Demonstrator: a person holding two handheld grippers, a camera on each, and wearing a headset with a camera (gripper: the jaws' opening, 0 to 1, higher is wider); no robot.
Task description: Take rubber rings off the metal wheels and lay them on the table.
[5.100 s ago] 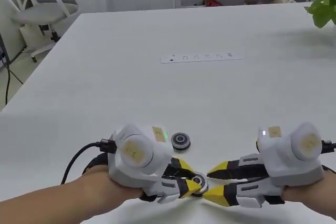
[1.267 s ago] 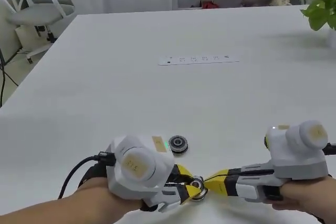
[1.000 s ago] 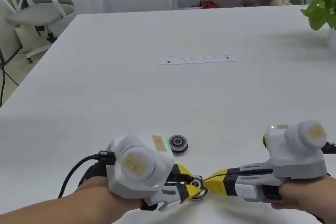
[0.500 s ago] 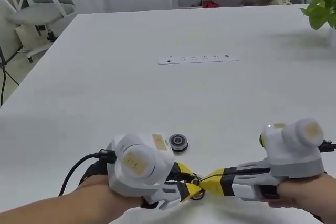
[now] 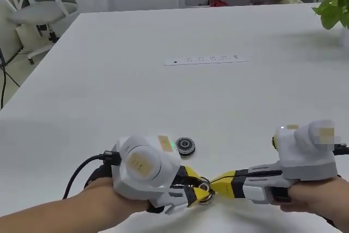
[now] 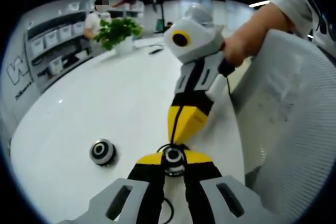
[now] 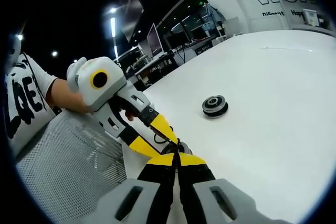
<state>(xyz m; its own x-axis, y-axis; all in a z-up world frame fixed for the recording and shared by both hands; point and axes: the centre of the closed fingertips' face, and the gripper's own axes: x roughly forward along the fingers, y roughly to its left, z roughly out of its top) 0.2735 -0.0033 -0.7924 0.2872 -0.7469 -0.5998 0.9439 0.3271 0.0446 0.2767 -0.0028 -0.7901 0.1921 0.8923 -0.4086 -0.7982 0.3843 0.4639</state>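
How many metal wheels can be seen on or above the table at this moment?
2. One wheel is clamped by the left gripper; the other wheel lies on the table just beyond that gripper. The grippers could hide more.

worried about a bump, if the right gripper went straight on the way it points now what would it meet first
The metal wheel clamped in the left gripper: the right gripper points its closed tips straight at it and seems to touch it. Just past it are the left gripper's yellow jaws.
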